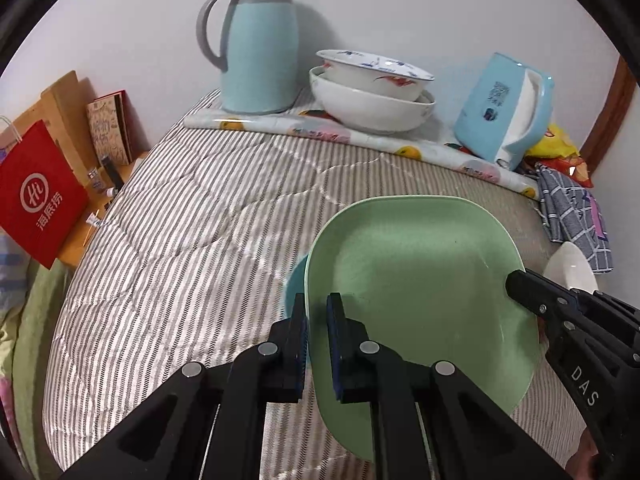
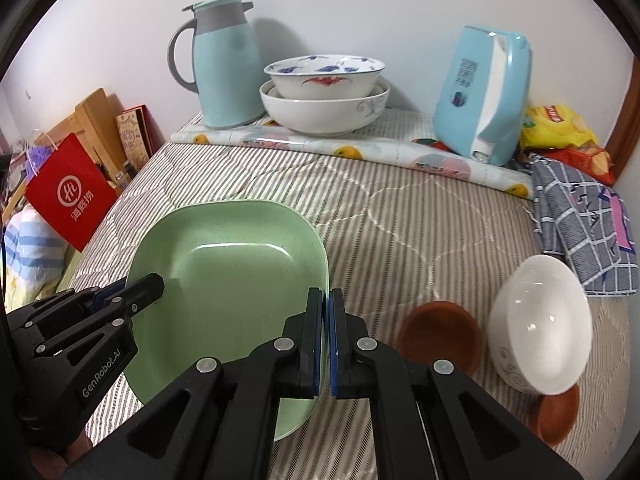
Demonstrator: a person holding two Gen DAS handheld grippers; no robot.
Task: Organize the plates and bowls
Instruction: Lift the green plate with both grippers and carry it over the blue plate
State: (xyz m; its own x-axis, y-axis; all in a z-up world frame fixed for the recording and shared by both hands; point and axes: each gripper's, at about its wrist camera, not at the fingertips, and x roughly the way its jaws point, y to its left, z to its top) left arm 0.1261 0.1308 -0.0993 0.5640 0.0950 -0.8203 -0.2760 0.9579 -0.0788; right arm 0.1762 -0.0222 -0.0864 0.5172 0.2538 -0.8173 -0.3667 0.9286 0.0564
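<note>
A: Since both pairs of jaws pinch opposite rims of the green plate (image 1: 420,280), which gripper carries the weight?

B: They share it, I judge. The left gripper (image 1: 318,344) has its jaws narrowed onto the plate's left rim, one pad above, one below. The right gripper (image 2: 326,344) has its jaws nearly together on the right rim. A wide, shallow plate would sag or twist from one edge, which seems the reason for two holds.

A: Where is the plate?

B: Low over the striped quilt (image 1: 180,240), tilted a little. A blue dish (image 1: 294,284) peeks from under its left edge, so stacking looks like the aim; whether they touch I cannot tell.

A: And farther out?

B: To the right, a white bowl (image 2: 540,324) lies tipped on its side against two brown saucers (image 2: 440,336), not yet sorted. At the back, two patterned bowls (image 2: 324,96) sit nested on a fruit-print mat (image 2: 360,148) between a teal jug (image 2: 224,64) and a blue box (image 2: 480,92), likely the finished pile.
</note>
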